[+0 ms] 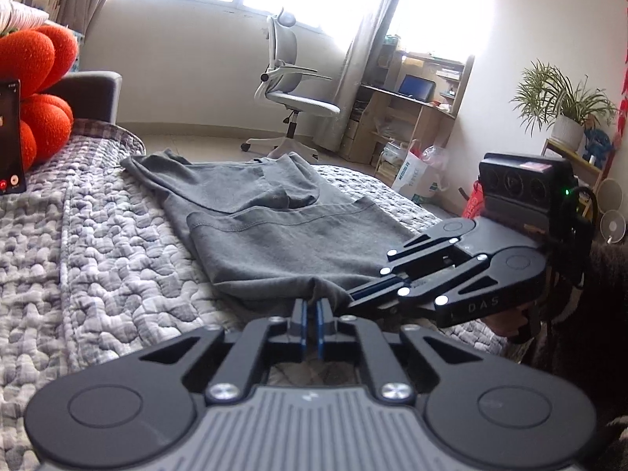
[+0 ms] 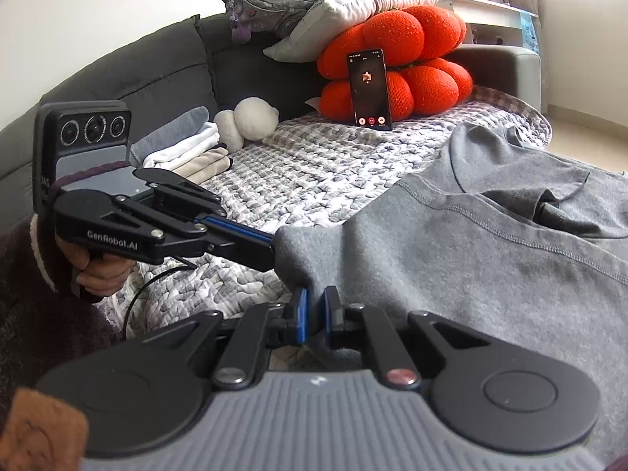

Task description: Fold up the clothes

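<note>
I am pinching the near hem of the grey shirt (image 1: pixel 274 231), lying partly folded on the quilted bed (image 1: pixel 78 243), with both the left gripper (image 1: pixel 313 306) and right gripper (image 2: pixel 316 302), jaws closed narrow on cloth. Next I am judging a lift toward the far collar.
</note>
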Demonstrator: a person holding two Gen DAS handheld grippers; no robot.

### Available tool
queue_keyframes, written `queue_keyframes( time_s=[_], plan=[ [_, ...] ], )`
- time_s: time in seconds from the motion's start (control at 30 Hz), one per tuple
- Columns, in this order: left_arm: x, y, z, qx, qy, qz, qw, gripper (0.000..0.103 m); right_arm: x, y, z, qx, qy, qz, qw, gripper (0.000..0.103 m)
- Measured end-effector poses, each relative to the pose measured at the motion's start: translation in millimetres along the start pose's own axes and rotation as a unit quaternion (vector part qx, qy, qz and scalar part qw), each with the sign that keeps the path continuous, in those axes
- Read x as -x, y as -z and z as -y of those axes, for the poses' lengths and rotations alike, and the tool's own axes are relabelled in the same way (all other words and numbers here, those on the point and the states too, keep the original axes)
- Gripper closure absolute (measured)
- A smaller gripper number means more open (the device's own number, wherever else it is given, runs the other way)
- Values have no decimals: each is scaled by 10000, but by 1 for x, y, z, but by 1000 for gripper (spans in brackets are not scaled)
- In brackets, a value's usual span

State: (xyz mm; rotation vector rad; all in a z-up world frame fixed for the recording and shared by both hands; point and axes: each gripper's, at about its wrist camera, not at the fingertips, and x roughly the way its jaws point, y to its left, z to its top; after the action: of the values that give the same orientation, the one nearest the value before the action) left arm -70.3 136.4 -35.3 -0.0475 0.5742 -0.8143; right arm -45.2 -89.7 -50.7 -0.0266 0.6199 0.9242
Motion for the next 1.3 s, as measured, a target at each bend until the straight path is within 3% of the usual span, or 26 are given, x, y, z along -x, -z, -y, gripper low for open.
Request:
queue_keyframes(
  time_s=[0.33,0.43,0.47,0.5,0.57,0.67,0.97,1.3],
  plan=[
    [-7,0,-3,99,88,-58,9999,97,0,1,-3,81,-8,-58,9999,90],
    [-7,0,-8,179,110,-86,9997,90,0,2,-3,107,-1,-72,9999,90],
    [-7,1,-10,228,123,-84,9996,81,0,2,-3,114,0,-75,9999,90],
    [-6,1,-11,275,136,-80,9995,65,0,2,-3,121,2,-79,9999,90],
    [-7,2,-12,310,180,-61,9993,56,0,2,-3,134,4,-86,9999,90],
    [-10,0,-10,253,250,-100,9993,60,-1,2,-3,154,9,-96,9998,89],
    [-10,4,-4,62,469,-244,9986,93,-2,4,-1,178,30,-129,9998,89],
    [0,8,-11,80,265,-258,9993,97,1,4,-4,244,-88,-118,9996,84]
  ],
)
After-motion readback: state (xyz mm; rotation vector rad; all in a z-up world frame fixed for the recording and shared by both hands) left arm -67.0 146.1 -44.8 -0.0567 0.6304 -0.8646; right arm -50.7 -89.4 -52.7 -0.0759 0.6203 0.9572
